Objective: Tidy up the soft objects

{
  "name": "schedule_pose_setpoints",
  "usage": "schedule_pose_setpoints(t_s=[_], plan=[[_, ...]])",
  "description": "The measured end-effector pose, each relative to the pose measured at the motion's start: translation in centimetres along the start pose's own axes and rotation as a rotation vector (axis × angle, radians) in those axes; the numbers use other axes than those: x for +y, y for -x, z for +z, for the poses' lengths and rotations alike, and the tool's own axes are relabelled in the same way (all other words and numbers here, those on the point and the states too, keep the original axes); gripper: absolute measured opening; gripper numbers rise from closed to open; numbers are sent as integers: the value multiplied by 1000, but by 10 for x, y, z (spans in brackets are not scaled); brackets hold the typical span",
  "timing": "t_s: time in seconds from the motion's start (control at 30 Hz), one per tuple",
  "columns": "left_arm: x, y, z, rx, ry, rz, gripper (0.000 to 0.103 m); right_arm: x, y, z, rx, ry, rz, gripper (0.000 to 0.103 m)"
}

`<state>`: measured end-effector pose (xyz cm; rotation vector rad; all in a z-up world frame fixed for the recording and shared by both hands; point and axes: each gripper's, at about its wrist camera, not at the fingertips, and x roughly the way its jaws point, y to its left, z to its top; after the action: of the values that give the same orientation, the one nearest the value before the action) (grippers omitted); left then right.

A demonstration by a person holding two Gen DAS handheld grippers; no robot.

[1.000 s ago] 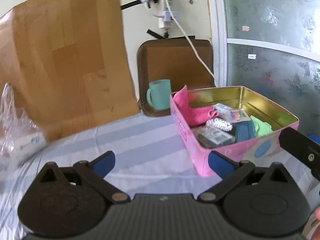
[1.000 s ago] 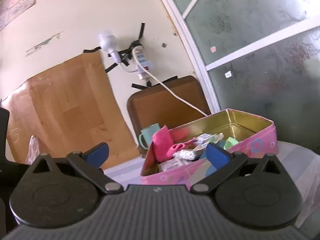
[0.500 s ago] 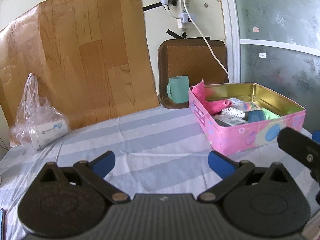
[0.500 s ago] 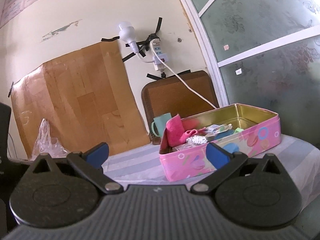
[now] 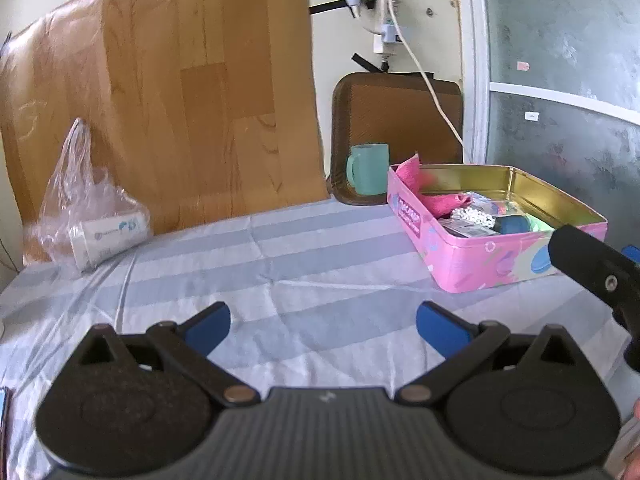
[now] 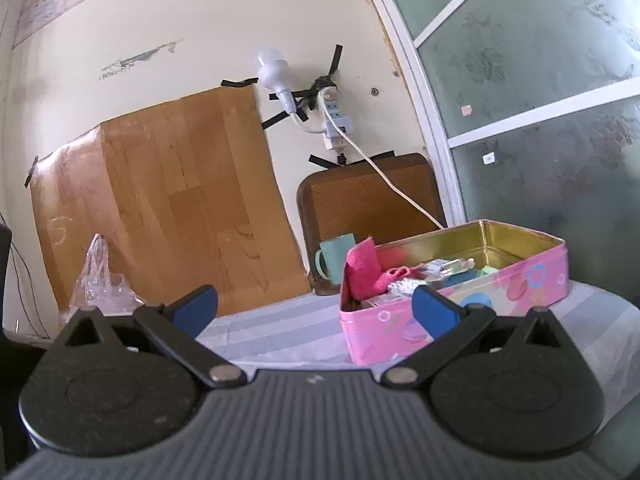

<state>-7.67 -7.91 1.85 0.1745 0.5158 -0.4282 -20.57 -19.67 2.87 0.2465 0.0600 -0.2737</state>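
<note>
While I watch: both tools hover, holding nothing.
Left gripper (image 5: 323,322): fingers apart.
Right gripper (image 6: 315,306): fingers apart.
Pink rectangular metal tin (image 5: 496,258): two o'clock, pink cloth (image 5: 434,194) inside.

Cream wall (image 6: 200,20) with taped wood-grain sheet (image 5: 180,100), bulb (image 6: 272,68), frosted glass door (image 6: 540,80), perhaps sliding

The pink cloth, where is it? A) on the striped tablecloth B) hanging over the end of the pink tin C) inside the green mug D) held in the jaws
B: the pink cloth sticks up over the end wall of the pink tin, by the green mug.
</note>
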Motion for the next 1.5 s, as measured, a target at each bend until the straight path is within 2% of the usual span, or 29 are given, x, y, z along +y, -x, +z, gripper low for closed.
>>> schedule_pose_setpoints(t_s=[0.23, 0.57, 0.67, 0.8, 0.97, 1.2, 1.5], plan=[[14, 1, -5, 10, 30, 13, 103, 9, -3, -5, 21, 18, 3, 103], [22, 2, -9, 2, 51, -18, 103, 10, -6, -9, 30, 6, -56, 103], [25, 1, -10, -9, 69, 5, 103, 9, -6, -12, 22, 3, -55, 103], [26, -2, -11, -8, 67, 38, 103, 9, -4, -16, -39, -16, -104, 103], [27, -6, -13, 0, 40, 83, 103, 1, -4, -23, -71, -129, -134, 103], [38, -10, -14, 4, 54, 157, 103, 3, -18, -27, 0, -122, -93, 103], [45, -18, -15, 58, 72, 160, 103, 6, -30, -29, 61, -82, -59, 103]])
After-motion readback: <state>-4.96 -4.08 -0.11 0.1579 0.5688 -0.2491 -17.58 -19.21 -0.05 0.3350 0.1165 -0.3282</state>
